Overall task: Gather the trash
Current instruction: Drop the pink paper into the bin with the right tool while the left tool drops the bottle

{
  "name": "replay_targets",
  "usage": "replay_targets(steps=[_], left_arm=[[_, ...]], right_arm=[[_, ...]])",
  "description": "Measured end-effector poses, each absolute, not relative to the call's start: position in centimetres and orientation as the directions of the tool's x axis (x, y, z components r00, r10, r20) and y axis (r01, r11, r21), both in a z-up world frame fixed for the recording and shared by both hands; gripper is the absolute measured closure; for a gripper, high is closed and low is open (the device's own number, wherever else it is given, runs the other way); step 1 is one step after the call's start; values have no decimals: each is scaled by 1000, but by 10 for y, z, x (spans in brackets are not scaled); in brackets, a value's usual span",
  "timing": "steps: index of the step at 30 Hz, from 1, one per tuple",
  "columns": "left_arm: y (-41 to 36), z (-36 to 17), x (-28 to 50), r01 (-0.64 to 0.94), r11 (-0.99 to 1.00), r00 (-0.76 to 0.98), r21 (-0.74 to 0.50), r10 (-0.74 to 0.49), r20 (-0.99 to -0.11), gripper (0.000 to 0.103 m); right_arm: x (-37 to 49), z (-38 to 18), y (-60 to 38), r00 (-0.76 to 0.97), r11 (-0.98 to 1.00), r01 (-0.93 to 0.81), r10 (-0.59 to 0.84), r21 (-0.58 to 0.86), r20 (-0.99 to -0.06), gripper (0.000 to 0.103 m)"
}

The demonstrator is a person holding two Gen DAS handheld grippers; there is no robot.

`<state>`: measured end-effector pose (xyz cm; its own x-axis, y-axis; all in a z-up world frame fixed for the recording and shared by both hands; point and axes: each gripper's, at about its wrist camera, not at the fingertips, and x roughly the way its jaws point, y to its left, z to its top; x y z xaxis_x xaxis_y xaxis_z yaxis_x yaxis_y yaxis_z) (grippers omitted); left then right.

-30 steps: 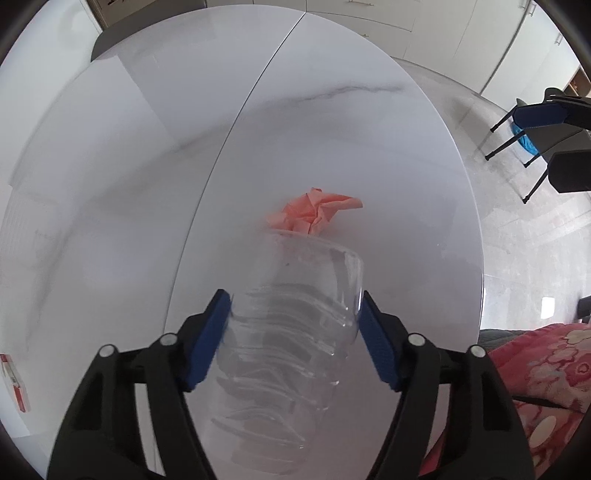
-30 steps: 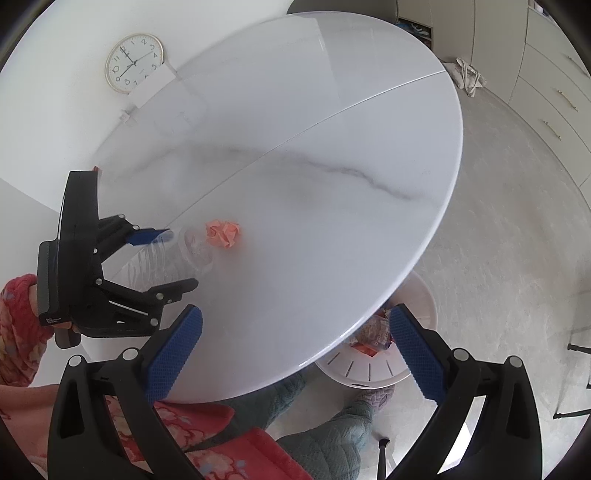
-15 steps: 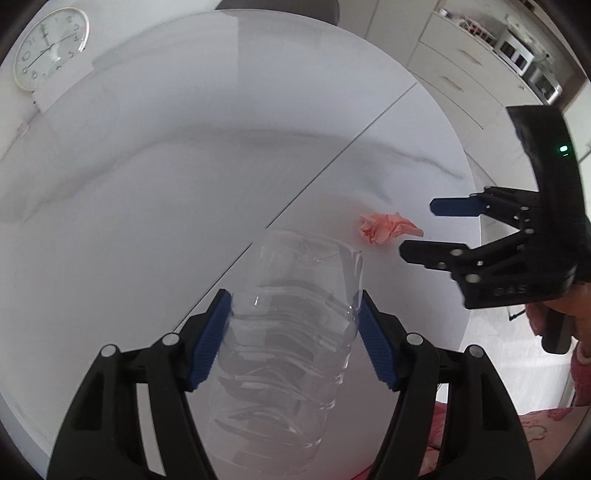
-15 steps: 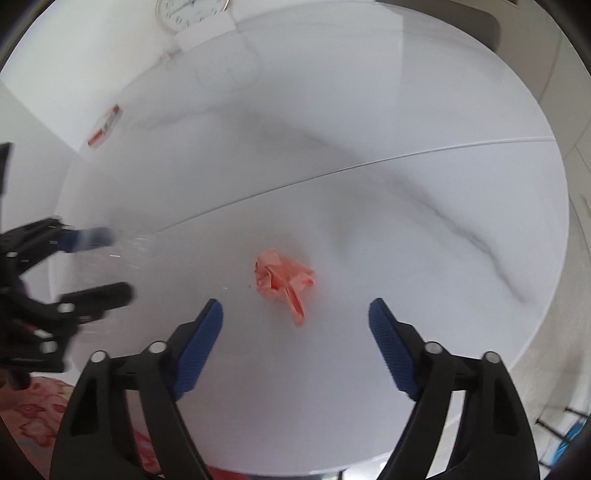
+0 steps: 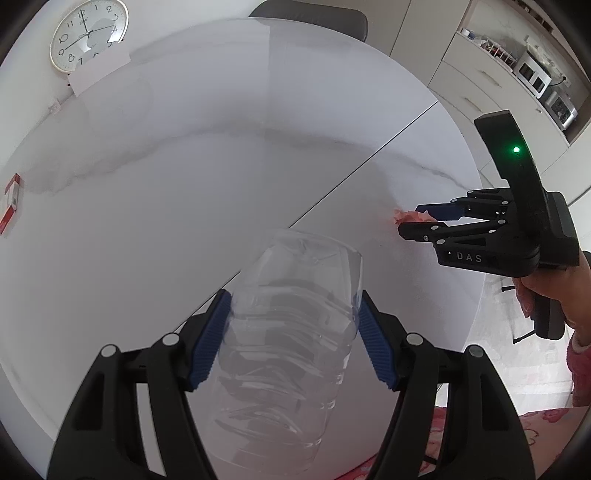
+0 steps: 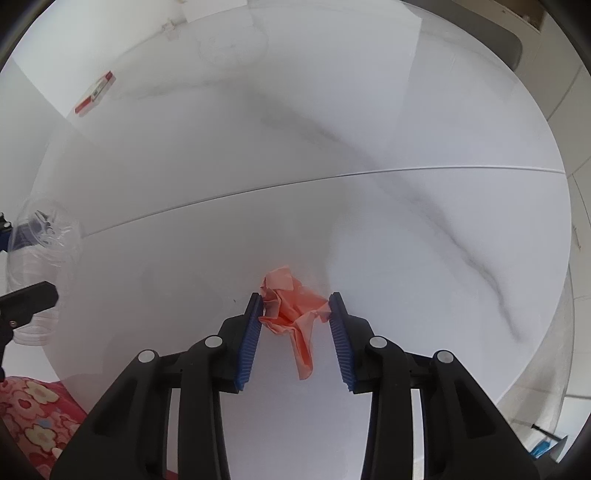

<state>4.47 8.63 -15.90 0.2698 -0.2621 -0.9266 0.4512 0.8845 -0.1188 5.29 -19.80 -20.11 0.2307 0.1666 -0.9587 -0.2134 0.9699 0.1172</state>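
Crumpled pink-orange paper scrap [image 6: 291,314] lies on the round white marble table [image 6: 332,129], near the front edge. The right gripper [image 6: 295,302] is down around it w/ a blue pad on each side. Both pads touch the paper's edges, but the jaws aren't squeezed tight yet, so it looks part closed & not really gripping. A long tail of the paper hangs back between the fingers.

From the left wrist view, the paper [image 5: 406,216] peeks out at the right gripper's [image 5: 415,221] tips, by the table's right edge.

The left gripper [image 5: 293,306] is clamped on a clear squashed plastic bottle [image 5: 291,332], held above the table. In the right wrist view that bottle [image 6: 40,254] is far left.

A small red & white box [image 6: 94,94] sits near the table's far edge. A round wall clock [image 5: 88,33] hangs behind.
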Motion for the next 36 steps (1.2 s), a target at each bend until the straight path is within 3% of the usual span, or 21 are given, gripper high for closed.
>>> replay_targets(steps=[5,10,15,20,21,22,24,28,36], left_arm=[[65,-143,37,519,846,275,-122,-300,-913,37],[19,-130,19,617,776,260,-133,-360,-896,37],[-34,-122,-4,697,706,234,-126,-389,-891,37],[-70,-122,-31,750,655,215,-92,-373,-903,37],[-77,-123,-38,761,644,213,-82,-367,-906,37],[-86,-123,-41,770,634,211,-73,-361,-909,37],[-100,-125,-48,792,609,217,-42,-345,-913,37],[-132,-126,-70,834,552,239,20,-328,-914,37],[-201,-174,-119,888,441,272,131,-274,-922,37]], right_arm=[[11,-161,-248,297,973,-101,228,207,-927,66],[-58,-138,-313,345,977,44,181,208,-921,63],[-99,-180,-357,290,958,152,192,243,-937,63],[-99,-235,-373,204,958,146,216,248,-955,62],[-98,-244,-372,191,959,141,216,245,-957,57],[-96,-252,-372,184,960,138,217,244,-959,39],[-97,-258,-379,187,965,142,194,222,-963,24],[-107,-243,-403,243,956,197,167,217,-956,13],[-174,-203,-499,297,909,378,60,175,-953,11]])
